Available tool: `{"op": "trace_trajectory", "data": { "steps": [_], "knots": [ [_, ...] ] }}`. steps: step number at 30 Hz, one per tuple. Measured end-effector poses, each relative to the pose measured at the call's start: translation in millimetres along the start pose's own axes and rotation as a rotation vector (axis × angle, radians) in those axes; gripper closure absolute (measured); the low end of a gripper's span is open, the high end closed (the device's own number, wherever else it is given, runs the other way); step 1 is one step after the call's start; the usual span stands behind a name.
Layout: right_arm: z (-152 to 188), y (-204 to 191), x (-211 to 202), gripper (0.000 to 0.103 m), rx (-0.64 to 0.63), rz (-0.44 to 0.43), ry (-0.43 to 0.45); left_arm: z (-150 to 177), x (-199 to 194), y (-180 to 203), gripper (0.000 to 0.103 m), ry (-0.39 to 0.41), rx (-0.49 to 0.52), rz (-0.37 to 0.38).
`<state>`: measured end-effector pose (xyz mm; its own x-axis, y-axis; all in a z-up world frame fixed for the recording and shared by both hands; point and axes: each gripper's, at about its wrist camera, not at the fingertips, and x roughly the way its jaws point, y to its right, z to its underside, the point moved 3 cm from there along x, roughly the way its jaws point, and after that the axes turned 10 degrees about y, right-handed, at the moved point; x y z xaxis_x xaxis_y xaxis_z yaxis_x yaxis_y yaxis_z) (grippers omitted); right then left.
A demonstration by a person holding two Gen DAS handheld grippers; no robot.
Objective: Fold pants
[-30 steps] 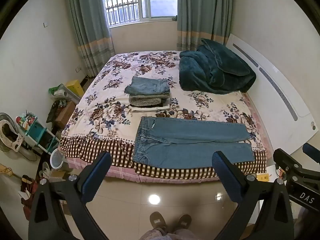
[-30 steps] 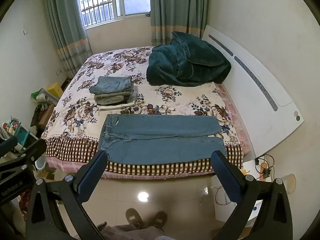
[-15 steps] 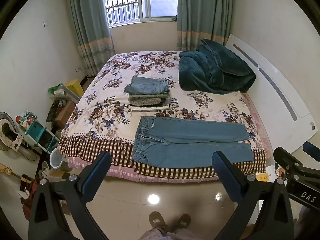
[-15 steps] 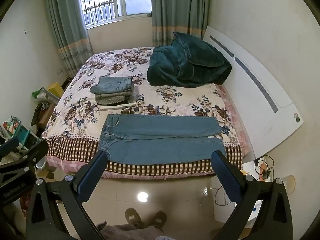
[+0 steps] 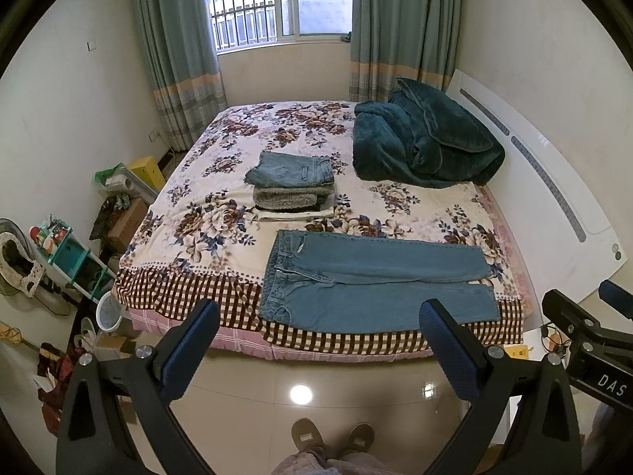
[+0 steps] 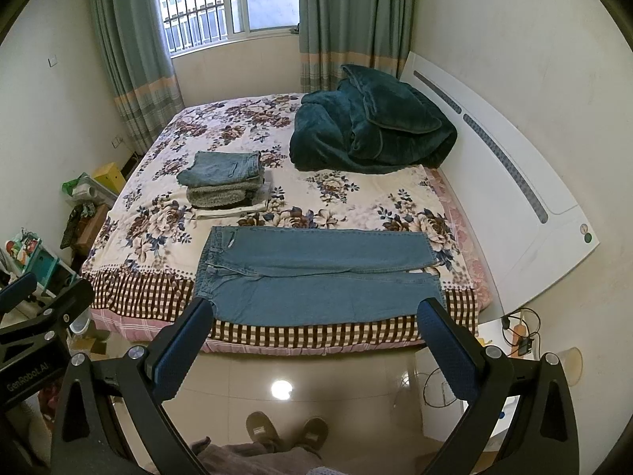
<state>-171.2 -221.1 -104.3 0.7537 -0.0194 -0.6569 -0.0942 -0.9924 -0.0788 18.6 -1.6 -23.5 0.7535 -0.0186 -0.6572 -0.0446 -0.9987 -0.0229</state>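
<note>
A pair of blue jeans lies flat along the near edge of the bed, waist to the left, legs to the right; it also shows in the right wrist view. My left gripper is open and empty, held above the floor in front of the bed, well short of the jeans. My right gripper is open and empty too, at about the same distance. Each gripper's body shows at the edge of the other's view.
A stack of folded clothes sits behind the jeans on the floral bedspread. A dark green blanket is heaped at the back right by the white headboard. Clutter lines the left wall. My feet stand on the tiled floor.
Both views have shifted very slightly; the jeans and the bed look the same. Both grippers stay open.
</note>
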Motion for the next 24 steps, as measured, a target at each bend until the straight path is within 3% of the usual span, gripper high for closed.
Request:
{"op": "trace_trajectory", "data": {
  "steps": [24],
  "knots": [
    [-1.5, 4.6, -4.1, 0.000, -0.005, -0.008, -0.008, 4.7, -0.2, 11.6, 0.000, -0.003, -0.005, 0.005]
  ]
}}
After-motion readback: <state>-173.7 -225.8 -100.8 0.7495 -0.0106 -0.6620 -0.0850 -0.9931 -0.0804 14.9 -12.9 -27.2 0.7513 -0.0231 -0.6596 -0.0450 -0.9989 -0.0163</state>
